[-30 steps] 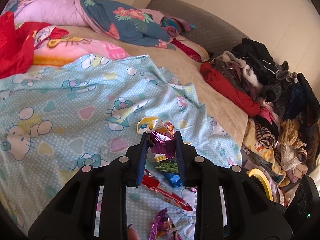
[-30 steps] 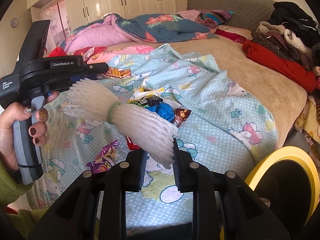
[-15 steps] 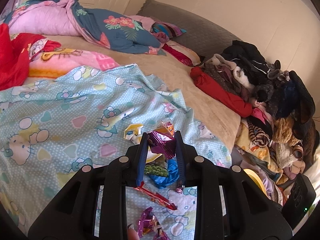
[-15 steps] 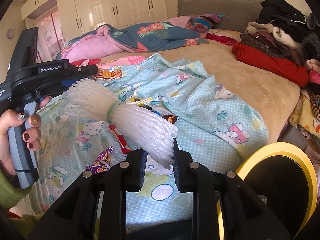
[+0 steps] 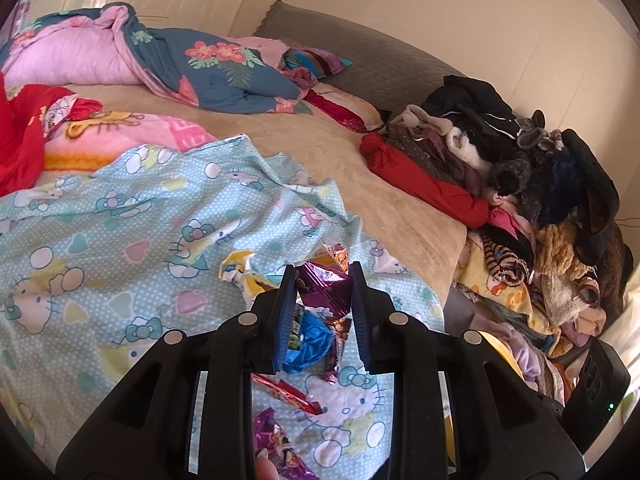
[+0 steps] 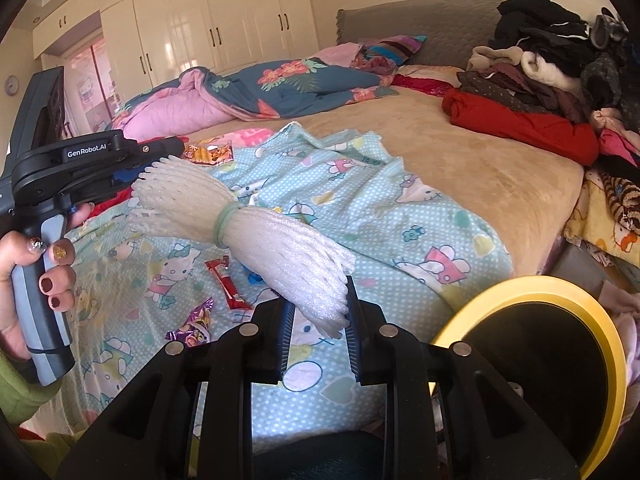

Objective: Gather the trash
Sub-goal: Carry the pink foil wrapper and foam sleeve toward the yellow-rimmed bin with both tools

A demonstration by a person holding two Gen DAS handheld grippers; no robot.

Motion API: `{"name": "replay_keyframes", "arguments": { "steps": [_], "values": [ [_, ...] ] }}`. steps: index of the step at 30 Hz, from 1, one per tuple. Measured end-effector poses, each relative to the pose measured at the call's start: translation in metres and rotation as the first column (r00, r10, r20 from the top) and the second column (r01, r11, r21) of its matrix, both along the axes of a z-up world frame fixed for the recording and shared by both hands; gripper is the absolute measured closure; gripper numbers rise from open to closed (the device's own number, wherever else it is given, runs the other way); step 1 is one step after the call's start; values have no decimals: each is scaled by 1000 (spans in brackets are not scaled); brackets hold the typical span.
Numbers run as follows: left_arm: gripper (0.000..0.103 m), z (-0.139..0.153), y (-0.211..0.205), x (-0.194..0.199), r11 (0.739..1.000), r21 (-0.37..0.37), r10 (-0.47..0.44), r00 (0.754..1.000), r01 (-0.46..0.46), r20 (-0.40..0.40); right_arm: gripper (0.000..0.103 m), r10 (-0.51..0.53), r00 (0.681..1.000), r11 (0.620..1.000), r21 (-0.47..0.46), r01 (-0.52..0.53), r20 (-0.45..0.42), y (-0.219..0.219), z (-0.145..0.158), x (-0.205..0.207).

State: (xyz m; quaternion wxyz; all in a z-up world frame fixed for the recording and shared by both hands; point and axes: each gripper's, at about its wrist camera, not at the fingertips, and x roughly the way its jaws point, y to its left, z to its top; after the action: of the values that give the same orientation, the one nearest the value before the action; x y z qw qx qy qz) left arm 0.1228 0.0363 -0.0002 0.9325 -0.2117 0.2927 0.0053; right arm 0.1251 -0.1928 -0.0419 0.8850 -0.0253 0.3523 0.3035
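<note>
Left tool [image 5: 322, 280] is pinching a shiny purple wrapper [image 5: 326, 286], lifted above more wrappers [image 5: 308, 340] scattered on the blue cartoon sheet [image 5: 120, 240] on the bed. Right tool [image 6: 318, 304] grips one end of a white foam net bundle [image 6: 248, 224], which reaches far-left, with the yellow-rimmed bin [image 6: 536, 360] near right.

Both wrist views overlook the bed [image 5: 380, 184] closely
</note>
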Motion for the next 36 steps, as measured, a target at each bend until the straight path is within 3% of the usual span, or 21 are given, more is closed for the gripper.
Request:
{"name": "replay_keyframes", "arguments": {
  "steps": [36],
  "values": [
    [83,14,-85,3,984,70,-163,987,162,8,81,-194,981,978,71,194,-6,-101,6,-7]
  ]
}}
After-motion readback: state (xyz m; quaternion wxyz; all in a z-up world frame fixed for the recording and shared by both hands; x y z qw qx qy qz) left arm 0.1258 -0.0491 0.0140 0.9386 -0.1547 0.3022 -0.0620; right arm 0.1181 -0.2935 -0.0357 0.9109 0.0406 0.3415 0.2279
